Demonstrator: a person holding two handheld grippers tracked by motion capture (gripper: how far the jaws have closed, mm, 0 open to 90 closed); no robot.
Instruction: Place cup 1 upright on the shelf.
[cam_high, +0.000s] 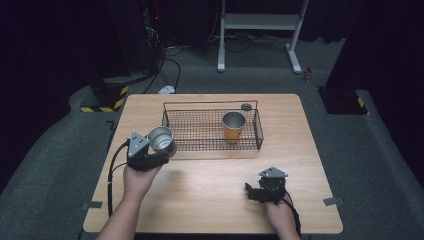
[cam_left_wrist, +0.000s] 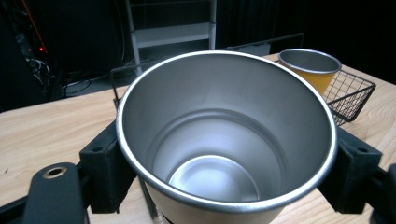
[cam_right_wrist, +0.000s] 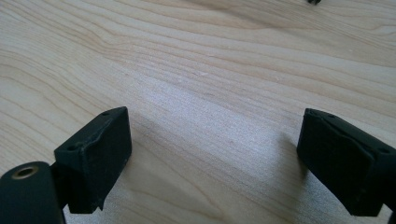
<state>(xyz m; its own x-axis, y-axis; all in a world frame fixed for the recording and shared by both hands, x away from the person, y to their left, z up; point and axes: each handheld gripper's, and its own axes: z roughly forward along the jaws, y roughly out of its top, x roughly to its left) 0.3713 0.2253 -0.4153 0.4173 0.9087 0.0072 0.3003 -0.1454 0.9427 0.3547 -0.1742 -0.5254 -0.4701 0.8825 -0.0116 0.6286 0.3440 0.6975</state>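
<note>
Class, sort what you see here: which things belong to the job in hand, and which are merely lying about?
In the job: left claw, steel cup it grips, wire basket, orange cup in it.
Lying about: small dark disc behind the basket, white frame on the floor, idle right claw.

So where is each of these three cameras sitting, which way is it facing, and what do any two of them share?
High view: above the person's side, looking forward and down on the wooden table; both forearms and claws show.
Left gripper view: rides the left claw, looking across the table into the shiny silver metal cup it grips.
Right gripper view: rides the right claw, open, facing bare tabletop.
Shared: high and left gripper views both show the black wire basket holding the orange metal cup.
</note>
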